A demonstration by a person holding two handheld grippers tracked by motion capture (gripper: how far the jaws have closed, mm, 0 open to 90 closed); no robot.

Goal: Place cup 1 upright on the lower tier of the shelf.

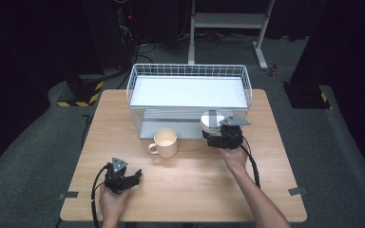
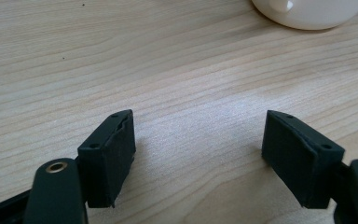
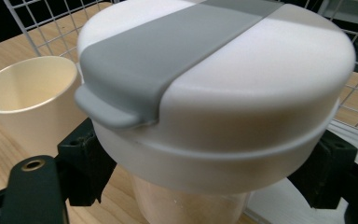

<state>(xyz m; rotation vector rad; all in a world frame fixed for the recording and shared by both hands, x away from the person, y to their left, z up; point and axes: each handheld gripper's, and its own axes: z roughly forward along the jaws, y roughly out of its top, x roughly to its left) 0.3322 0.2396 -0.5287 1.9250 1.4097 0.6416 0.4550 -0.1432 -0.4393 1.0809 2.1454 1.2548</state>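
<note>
A white round container (image 1: 211, 119) with a grey strap across its lid (image 3: 168, 51) stands at the front of the wire basket (image 1: 132, 90). My right gripper (image 1: 215, 133) is shut on it, with a black jaw pressed on each side just under the lid (image 3: 205, 173). A cream mug (image 1: 164, 142) sits to its left on the wooden table (image 1: 190, 185), handle toward the left, and its rim (image 3: 23, 88) lies close beside the container. My left gripper (image 1: 134, 177) rests low near the table's front left, open (image 2: 198, 154), with bare wood between its jaws. The mug's base (image 2: 307, 11) lies ahead of it.
The white wire basket holds a white upper shelf (image 1: 188, 91) and a lower shelf (image 1: 180, 128) open toward the front. A metal stand (image 1: 228, 21) and cables lie on the dark floor behind the table. Tape marks (image 1: 297, 191) sit at the table's front corners.
</note>
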